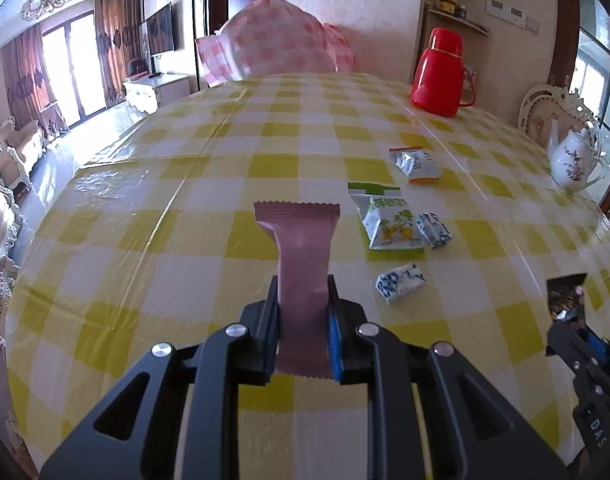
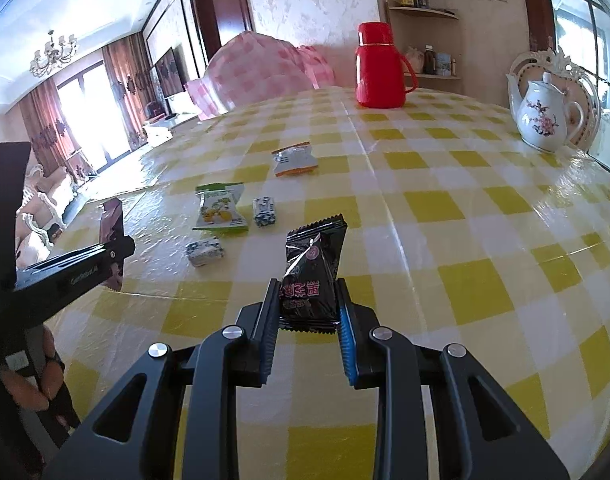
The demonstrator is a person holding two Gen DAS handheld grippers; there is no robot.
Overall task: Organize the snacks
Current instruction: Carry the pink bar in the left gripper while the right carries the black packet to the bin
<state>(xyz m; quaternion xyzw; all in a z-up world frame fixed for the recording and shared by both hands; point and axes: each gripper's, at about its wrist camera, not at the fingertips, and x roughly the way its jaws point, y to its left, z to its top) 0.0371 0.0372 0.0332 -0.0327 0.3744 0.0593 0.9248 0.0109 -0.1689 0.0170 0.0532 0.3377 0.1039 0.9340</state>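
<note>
Pink snack packet point(image 1: 301, 264) was pinched in my left claw point(image 1: 303, 300), raised above the checked bench point(image 1: 145, 240). My right claw point(image 2: 307, 300) gripped a black snack packet point(image 2: 313, 268). Four other snacks lay grouped on the bench between them.

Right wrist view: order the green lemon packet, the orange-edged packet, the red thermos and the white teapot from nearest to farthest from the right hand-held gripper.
From the right hand-held gripper, which holds a black packet:
1. Green lemon packet, ahead on the left.
2. Orange-edged packet, farther back, slightly left.
3. White teapot, at the table's right edge.
4. Red thermos, at the far edge.
</note>
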